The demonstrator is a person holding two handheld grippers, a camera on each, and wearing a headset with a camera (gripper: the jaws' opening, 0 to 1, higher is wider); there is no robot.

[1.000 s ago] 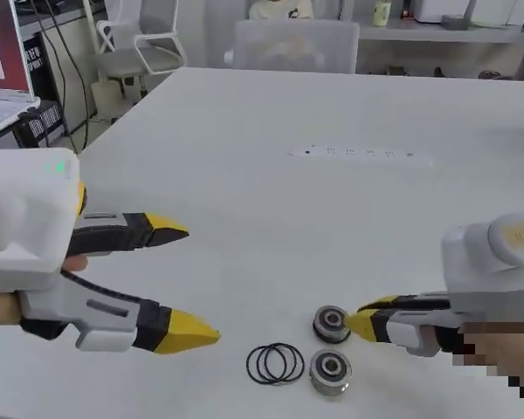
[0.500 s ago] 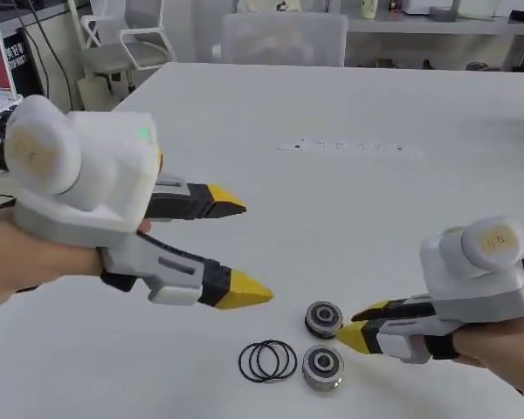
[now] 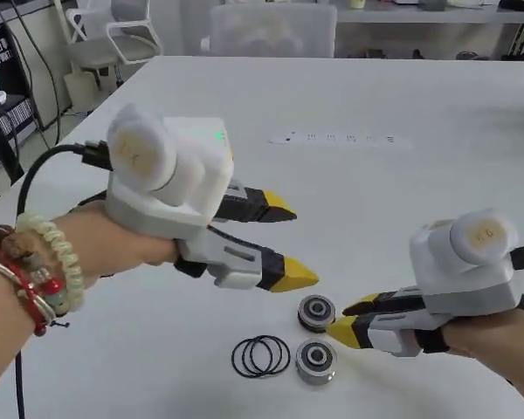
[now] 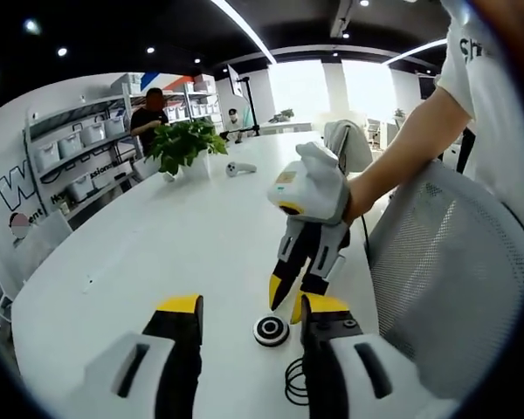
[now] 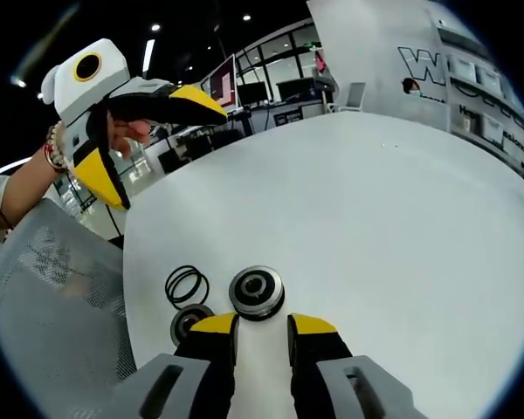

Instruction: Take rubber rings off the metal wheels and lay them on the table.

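- The right gripper (image 3: 348,319) sits low over the bench (image 3: 402,192). Its jaws are a narrow gap apart and hold nothing.
- In the right gripper view, the right gripper (image 5: 264,325) points straight at the far wheel (image 5: 256,291), which lies flat just ahead of the gap. In the head view, the yellow tips sit right beside this far wheel (image 3: 315,312); I cannot tell whether they touch it.
- The near wheel (image 3: 315,359) lies flat just beside the far one, towards the person, and to the left of the jaws in the right gripper view (image 5: 190,323).
- The black rings (image 3: 261,356) lie loose on the bench in an overlapping bunch, just left of the near wheel.
- The left gripper (image 3: 293,243) hovers above the bench, up and left of the wheels, with its jaws wide and empty.
- In the left gripper view, the left gripper (image 4: 251,305) faces the right gripper (image 4: 288,297), with the far wheel (image 4: 271,331) and the rings (image 4: 295,384) below.
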